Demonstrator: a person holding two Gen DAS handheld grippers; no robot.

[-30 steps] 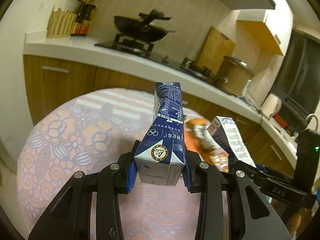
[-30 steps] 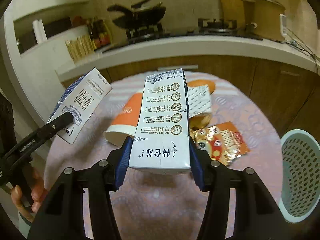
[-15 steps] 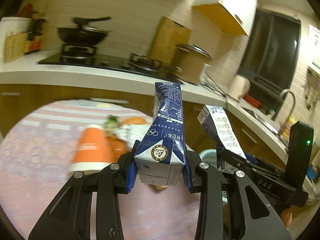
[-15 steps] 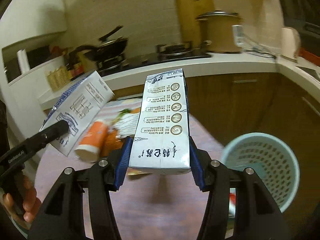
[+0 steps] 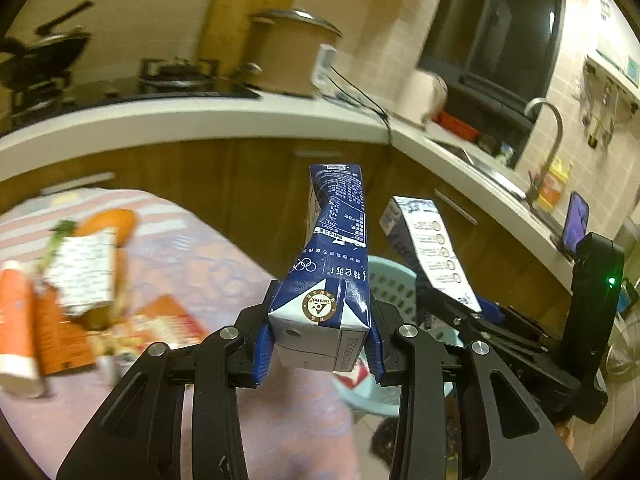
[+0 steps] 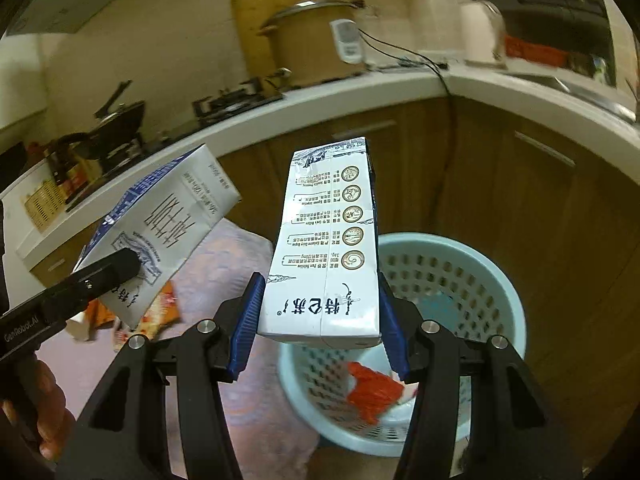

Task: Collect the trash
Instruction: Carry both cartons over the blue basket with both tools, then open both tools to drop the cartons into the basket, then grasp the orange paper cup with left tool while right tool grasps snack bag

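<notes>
My left gripper is shut on a dark blue milk carton, crumpled at its neck and held upright. My right gripper is shut on a white milk carton that points away from me. Each carton shows in the other view too: the white carton at the right, the blue carton's pale side at the left. A light blue perforated trash basket stands on the floor just beyond the table edge, below the right gripper, with red-and-white trash inside.
On the round table with a pink floral cloth lie an orange cup, a snack wrapper, printed paper and other scraps. Behind runs a kitchen counter with stove, pot and sink. A hand holds the left gripper.
Both grippers have swung right with their cartons, from over the table middle to its right edge. The basket has come under the right gripper. Neither grip has altered.
</notes>
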